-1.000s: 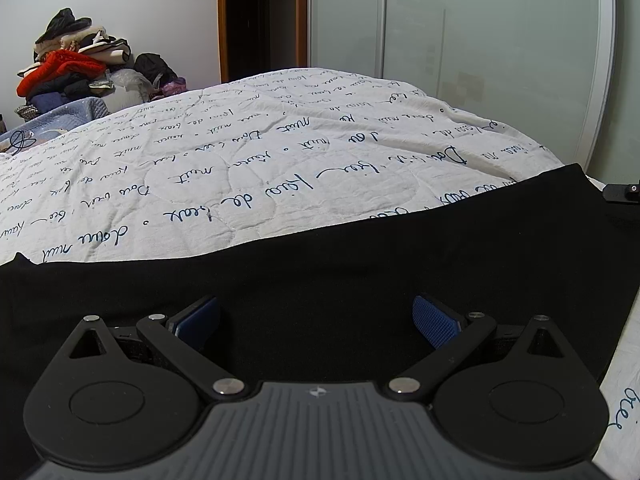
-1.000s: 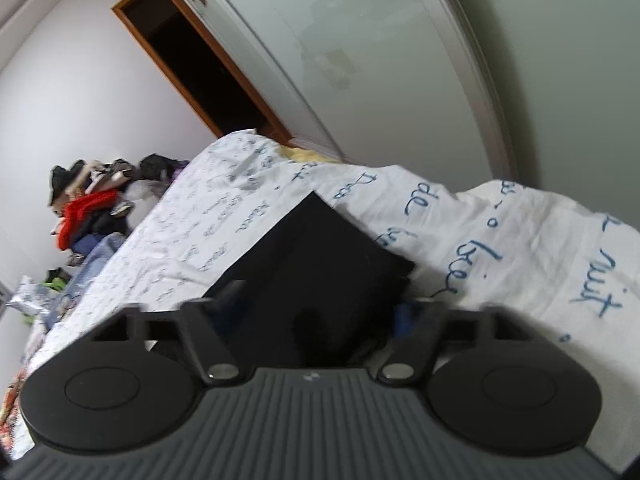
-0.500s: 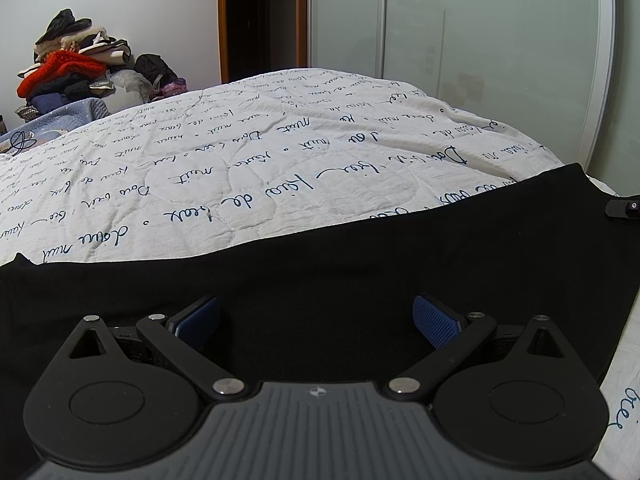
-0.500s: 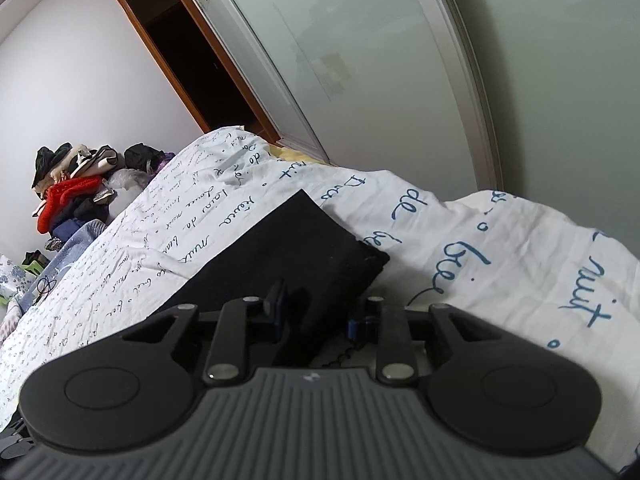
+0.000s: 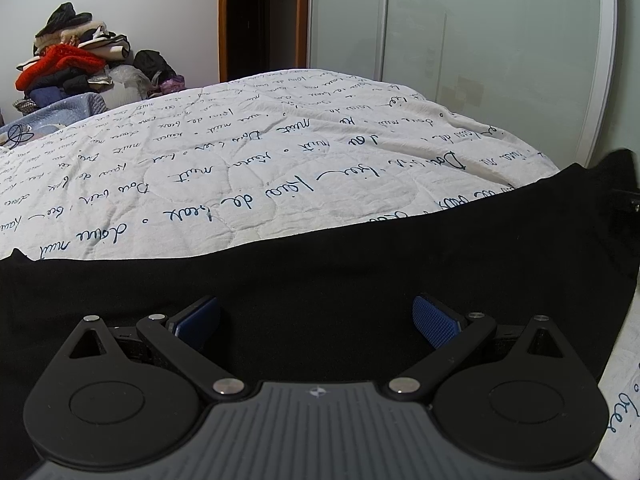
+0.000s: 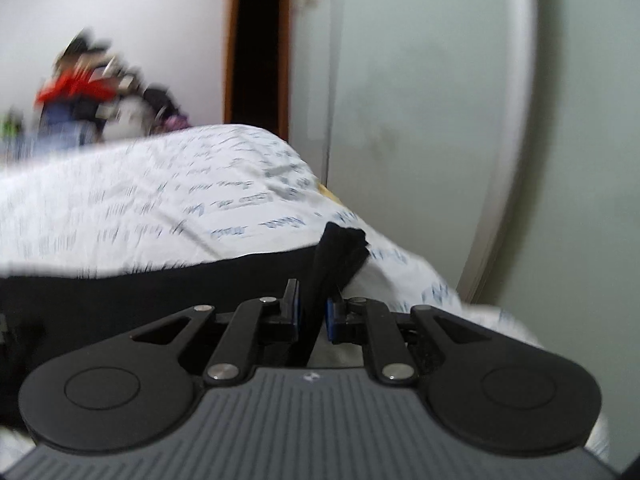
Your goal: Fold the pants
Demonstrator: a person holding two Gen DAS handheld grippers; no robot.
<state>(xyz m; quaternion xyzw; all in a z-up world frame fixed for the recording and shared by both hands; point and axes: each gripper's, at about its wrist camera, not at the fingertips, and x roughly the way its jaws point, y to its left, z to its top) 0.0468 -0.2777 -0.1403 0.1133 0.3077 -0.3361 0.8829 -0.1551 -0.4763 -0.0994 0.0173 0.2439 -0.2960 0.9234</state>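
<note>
Black pants [image 5: 320,264] lie in a long band across the white quilt [image 5: 240,152] with blue handwriting. My left gripper [image 5: 316,312] hovers low over their middle, open wide, nothing between its blue pads. My right gripper [image 6: 311,312] is at the pants' right end [image 6: 340,248]. Its jaws are closing, and a bunched fold of the black fabric stands up between the pads, pinched and raised off the quilt. In the left wrist view that lifted corner [image 5: 620,168] shows at the far right edge. The right wrist view is blurred by motion.
A heap of clothes [image 5: 68,64] is stacked past the bed at the back left. A dark doorway [image 5: 260,16] and pale sliding wardrobe doors [image 5: 480,60] stand close behind the bed. The quilt's right edge [image 6: 420,276] drops off beside the doors.
The right gripper rolled level, narrowed its jaws onto the pants' end and drew it up and sideways, so the corner now stands bunched. The left gripper and the rest of the pants stayed still.
</note>
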